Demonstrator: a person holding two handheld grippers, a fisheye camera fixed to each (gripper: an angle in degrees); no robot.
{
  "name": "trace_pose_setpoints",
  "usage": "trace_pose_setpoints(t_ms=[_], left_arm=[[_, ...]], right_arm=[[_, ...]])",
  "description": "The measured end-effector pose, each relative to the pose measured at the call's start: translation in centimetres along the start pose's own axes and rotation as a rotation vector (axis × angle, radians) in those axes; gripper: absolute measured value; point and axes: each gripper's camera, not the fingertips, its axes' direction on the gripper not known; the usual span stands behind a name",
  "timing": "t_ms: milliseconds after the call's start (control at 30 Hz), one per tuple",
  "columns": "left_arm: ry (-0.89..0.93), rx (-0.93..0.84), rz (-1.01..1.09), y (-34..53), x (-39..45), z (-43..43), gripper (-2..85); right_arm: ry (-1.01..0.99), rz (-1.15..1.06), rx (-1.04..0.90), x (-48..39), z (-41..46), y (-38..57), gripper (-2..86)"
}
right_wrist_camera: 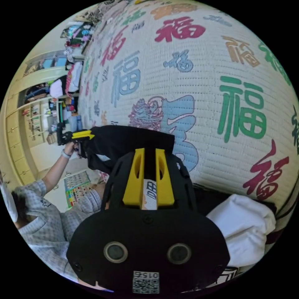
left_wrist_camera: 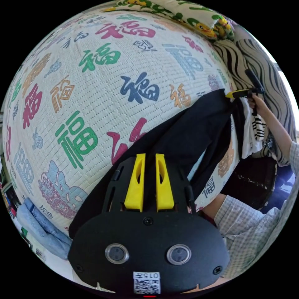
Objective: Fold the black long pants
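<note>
A: Holding the black long pants [left_wrist_camera: 193, 130] stretched over the printed quilt [left_wrist_camera: 93, 93], left gripper [left_wrist_camera: 149, 158] nearly closed, pinching one end.

B: Right gripper [right_wrist_camera: 149, 154] nearly closed too, clamping the other end [right_wrist_camera: 130, 137], just beside a white garment [right_wrist_camera: 246, 227].

A: Probably risking a slip from either narrow pinch, dropping crooked.

B: Or sagging mid-span, possibly creasing on landing.

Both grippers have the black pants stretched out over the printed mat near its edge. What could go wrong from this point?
The black pants hang past the mat's edge on the person's side; if the left gripper or right gripper loses its pinch, that end may slide off. The white folded garment lies close by, so a sweeping fold could drag or cover it. The pants look twisted between the grips, risking an uneven fold.
</note>
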Motion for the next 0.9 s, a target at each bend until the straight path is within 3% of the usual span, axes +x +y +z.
trace_pose_setpoints(t_ms=[267, 400, 467, 600, 700, 833, 900], left_arm=[[0.062, 0.001, 0.051, -1.5, 1.4, -4.8, 0.7], [0.112, 0.000, 0.055, -1.7, 1.7, -6.4, 3.6], [0.125, 0.017, 0.048, -1.6, 1.9, -7.1, 4.9], [0.168, 0.052, -0.002, -1.1, 1.9, -8.2, 5.4], [0.126, 0.007, -0.004, -0.9, 2.3, -8.1, 4.8], [0.115, -0.007, 0.040, -0.9, 3.2, -8.5, 0.9], [0.022, 0.006, 0.107, -0.9, 4.6, -9.5, 0.1]], right_arm=[[0.060, 0.003, 0.102, 1.7, -6.5, 1.4, 0.7], [0.043, 0.033, -0.037, 3.4, -6.5, 1.8, 10.3], [0.014, 0.035, -0.075, 3.5, -5.5, 1.8, 9.4], [0.287, -0.039, -0.088, 1.5, -5.8, 2.2, 2.2], [0.251, -0.084, -0.129, 1.1, -6.3, 2.5, 0.7], [0.139, -0.058, 0.003, 1.9, -11.0, 2.3, 0.0], [0.134, -0.063, 0.051, 2.1, -13.1, 1.8, 0.1]])
